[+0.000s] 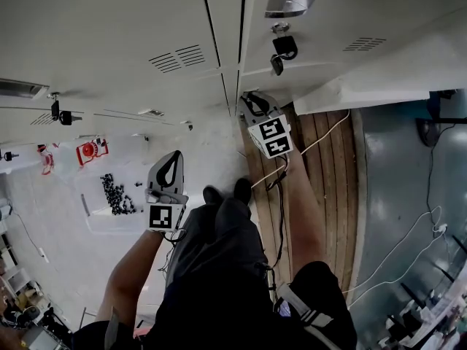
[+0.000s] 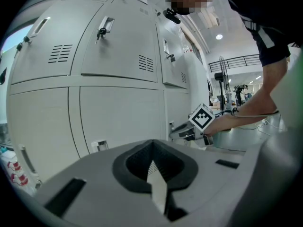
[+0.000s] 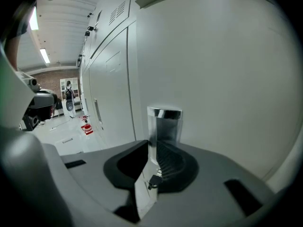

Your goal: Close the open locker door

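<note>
Pinching the chrome pull tab (image 3: 164,122) of the open locker door (image 1: 379,79), swung out from the lockers (image 1: 109,42) at the head view's right, between the jaws of the right hand-held gripper (image 3: 152,144); tab's lower end hidden behind them. Left hand-held gripper (image 2: 152,149) pressed together, empty, short of the lockers. Black-and-white square markers on the cube (image 1: 271,137); door's far edge cut off.

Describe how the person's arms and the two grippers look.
The left gripper and right gripper are light grey shells, each claw lined in black around a teardrop opening. Each carries a white cube with black square markers. A black cable and a white cable trail from the right one. Short black sleeves, the right sleeve white-striped; forearms bare.
</note>
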Demonstrator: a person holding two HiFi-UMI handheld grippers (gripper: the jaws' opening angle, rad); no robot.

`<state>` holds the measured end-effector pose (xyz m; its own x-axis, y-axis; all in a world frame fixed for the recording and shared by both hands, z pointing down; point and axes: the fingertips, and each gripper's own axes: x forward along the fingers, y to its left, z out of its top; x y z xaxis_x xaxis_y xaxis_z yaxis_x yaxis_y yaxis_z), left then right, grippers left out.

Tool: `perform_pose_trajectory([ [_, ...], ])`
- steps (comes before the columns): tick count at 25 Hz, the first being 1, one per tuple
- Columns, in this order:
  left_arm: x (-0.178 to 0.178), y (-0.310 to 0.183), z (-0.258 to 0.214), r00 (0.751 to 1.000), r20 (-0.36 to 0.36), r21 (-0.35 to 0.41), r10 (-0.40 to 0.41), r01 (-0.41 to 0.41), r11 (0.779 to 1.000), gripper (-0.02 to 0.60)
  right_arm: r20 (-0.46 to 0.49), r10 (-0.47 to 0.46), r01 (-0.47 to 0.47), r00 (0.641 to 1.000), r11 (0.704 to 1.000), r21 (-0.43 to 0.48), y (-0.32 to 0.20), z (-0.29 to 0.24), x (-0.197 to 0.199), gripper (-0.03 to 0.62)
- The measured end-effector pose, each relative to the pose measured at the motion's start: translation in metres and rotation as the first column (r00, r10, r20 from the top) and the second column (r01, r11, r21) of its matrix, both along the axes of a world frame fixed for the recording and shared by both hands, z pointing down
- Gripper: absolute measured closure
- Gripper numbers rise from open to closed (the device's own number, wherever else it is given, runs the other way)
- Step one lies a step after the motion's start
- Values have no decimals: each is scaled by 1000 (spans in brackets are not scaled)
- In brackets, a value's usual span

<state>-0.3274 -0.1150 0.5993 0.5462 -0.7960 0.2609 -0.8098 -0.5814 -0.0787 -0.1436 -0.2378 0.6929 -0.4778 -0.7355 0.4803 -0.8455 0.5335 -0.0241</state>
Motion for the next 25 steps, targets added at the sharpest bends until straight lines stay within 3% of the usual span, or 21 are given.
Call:
perform_pose_trajectory([
  [5, -1, 0, 0, 1000, 4, 2, 1, -1, 1000, 579, -102, 78, -73, 992, 996, 54, -3, -2, 4, 554],
  [8, 2, -2, -7, 999, -36, -10, -22, 22, 1000, 580, -100, 131, -124, 986, 989, 76, -3, -3, 3, 554],
  [25, -4, -1, -4, 999, -33, -18, -42, 42, 999, 580, -61, 383, -370, 922, 916, 153, 1, -1, 9, 545],
])
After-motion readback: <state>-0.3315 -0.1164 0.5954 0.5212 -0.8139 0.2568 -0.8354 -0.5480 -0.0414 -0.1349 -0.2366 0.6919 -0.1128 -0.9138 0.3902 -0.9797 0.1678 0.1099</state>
